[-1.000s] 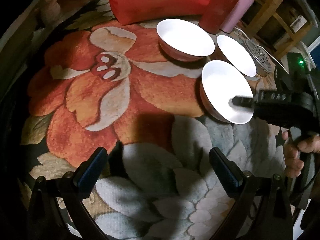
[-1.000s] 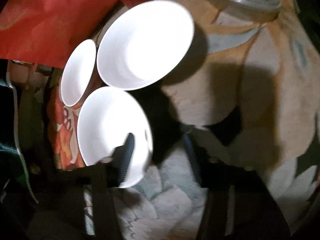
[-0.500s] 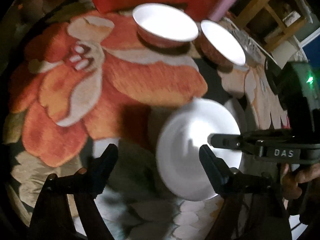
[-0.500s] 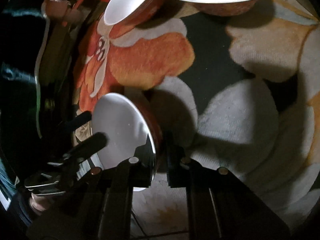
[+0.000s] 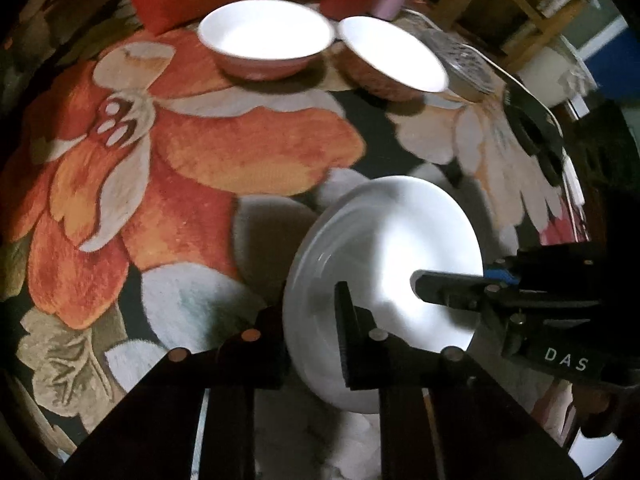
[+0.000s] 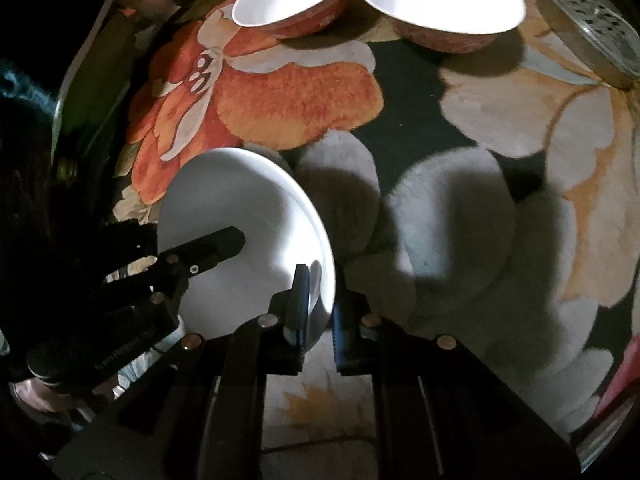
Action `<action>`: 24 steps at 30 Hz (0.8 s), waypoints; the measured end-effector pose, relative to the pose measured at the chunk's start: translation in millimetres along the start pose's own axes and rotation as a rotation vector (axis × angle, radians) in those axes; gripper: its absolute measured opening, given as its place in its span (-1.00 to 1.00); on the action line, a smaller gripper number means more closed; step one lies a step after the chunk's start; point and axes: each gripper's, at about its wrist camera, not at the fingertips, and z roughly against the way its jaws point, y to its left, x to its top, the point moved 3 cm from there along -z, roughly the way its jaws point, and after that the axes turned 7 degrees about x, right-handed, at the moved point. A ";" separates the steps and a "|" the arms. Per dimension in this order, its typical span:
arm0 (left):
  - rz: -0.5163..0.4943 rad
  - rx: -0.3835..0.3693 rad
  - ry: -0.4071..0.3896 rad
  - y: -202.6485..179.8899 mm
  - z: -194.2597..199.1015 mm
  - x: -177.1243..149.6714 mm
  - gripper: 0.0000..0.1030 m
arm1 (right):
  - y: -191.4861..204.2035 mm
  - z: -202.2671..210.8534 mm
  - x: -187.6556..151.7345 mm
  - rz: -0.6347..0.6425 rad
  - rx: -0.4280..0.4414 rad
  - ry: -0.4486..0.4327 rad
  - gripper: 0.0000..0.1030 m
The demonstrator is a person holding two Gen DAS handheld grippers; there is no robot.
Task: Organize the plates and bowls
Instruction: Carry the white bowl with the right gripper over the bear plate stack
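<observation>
Both grippers are on the same white bowl [image 5: 384,264], held up off the floral tablecloth [image 5: 248,152] and tipped on edge, mouth facing the left-hand side.

Left gripper [image 5: 312,344]: jaws clenched on the bowl's near rim, one finger inside the white face, the other behind the wall. Right gripper [image 6: 320,308]: same story from the opp. side, jaws pinched across the rim, inner pad on the white interior, outer one on the red outside. So two grips on one rim, roughly across from each other; in the left wrist view the right tool's finger comes in from the right over the bowl's centre.

Key relation for the next move: the other two bowls sit at the far end of the bench, well apart from the held one. Far-left bowl [image 5: 266,38] and far-right bowl [image 5: 394,56] are just beside each other, rims near touching, both upright. From the held bowl they lie straight ahead and away from both jaws; the far-right bowl looks the nearer to the right hand.

Judgement: likely a hand-over or two-handed carry before nesting it into one of those. The bowl needs levelling mouth-up first. Risk: both grips pulling diff. ways on a thin rim, so a slip.

Metal perforated lid [image 6: 596,28] lies at the far right, clear of the path.
</observation>
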 end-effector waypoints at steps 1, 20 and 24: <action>-0.009 -0.005 -0.002 -3.9 3.7 -0.7 -0.66 | 1.9 5.6 -2.9 0.004 -0.010 -0.005 -0.80; -0.193 -0.062 -0.023 -121.6 68.1 -8.3 -0.66 | -18.3 104.7 -85.0 -0.202 -0.020 -0.132 -0.79; -0.240 -0.082 -0.015 -154.2 71.0 -12.2 -0.66 | -39.3 127.4 -111.6 -0.274 -0.012 -0.165 -0.79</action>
